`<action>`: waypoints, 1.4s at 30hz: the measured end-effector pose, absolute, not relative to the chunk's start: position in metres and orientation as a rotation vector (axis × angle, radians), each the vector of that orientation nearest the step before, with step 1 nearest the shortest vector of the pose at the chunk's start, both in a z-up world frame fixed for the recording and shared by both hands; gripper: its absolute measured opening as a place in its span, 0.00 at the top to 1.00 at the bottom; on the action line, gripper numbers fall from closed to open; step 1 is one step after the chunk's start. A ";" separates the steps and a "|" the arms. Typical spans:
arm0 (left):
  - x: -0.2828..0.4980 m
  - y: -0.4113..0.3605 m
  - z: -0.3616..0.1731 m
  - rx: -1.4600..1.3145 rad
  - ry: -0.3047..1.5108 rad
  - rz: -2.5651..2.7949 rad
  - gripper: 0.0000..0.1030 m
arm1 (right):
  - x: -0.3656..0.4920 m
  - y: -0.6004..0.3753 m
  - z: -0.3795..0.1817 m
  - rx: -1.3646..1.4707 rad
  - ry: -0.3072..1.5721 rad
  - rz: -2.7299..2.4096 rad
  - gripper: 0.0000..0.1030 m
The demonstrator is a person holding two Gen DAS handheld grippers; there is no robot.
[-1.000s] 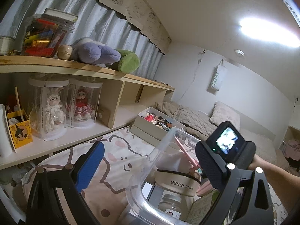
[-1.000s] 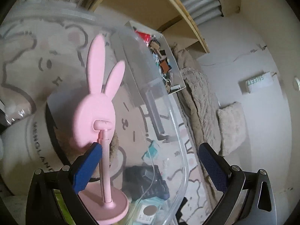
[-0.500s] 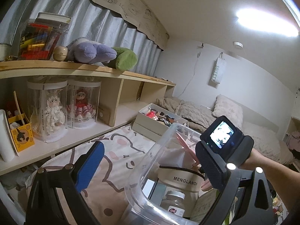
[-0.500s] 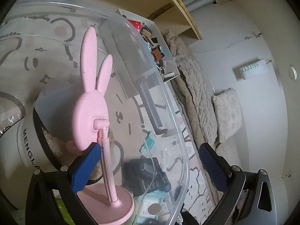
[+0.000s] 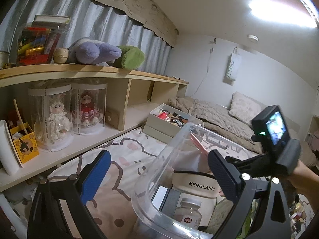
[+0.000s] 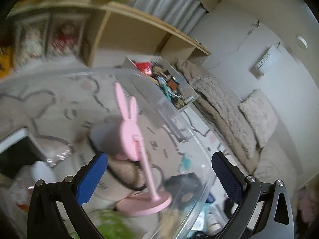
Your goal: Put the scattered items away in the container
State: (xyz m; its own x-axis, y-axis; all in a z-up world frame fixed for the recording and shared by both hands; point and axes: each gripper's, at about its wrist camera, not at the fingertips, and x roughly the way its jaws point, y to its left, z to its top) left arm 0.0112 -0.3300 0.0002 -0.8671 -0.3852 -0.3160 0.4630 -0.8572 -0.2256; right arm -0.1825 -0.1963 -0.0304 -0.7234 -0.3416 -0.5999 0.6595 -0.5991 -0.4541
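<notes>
Right gripper (image 6: pixel 159 176): jaws spread wide, nothing between them. The pink bunny-eared stand (image 6: pixel 137 151) sits directly ahead of and between its fingers, inside the clear container (image 6: pixel 187 131), base down near the jaw line and stem rising upright, tilted slightly leftward toward the blue left finger; ears point up and away. Whether it touches either pad cannot be told; the view is blurred. Left gripper (image 5: pixel 157 176): also wide apart and empty, with the container rim (image 5: pixel 175 137) crossing between its fingers and the jar marked MENGLANDI (image 5: pixel 196 185) just beyond the right finger. Judgement: the right gripper is nearer the stand, and any re-grasp would close across the vertical stem.
</notes>
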 end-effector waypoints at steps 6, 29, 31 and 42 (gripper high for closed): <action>0.009 -0.320 0.002 0.383 0.365 -2.640 0.04 | -0.146 -0.166 -0.016 0.587 0.721 -2.260 0.00; 0.001 -0.272 0.013 0.430 0.166 -2.659 0.00 | -0.081 -0.060 0.014 0.461 0.384 -2.288 0.00; 0.001 -0.266 0.014 0.432 0.158 -2.669 0.00 | -0.077 -0.049 0.013 0.458 0.368 -2.298 0.00; 0.006 -0.223 0.022 0.439 0.100 -2.739 0.00 | -0.055 0.005 0.010 0.420 0.297 -2.364 0.00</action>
State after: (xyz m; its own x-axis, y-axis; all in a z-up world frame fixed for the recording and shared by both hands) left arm 0.0059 -0.2229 0.0216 -0.8854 -0.3421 -0.3147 0.3641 -0.9313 -0.0122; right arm -0.0546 0.0054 0.0101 -0.6975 -0.6087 -0.3782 0.6833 -0.7240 -0.0949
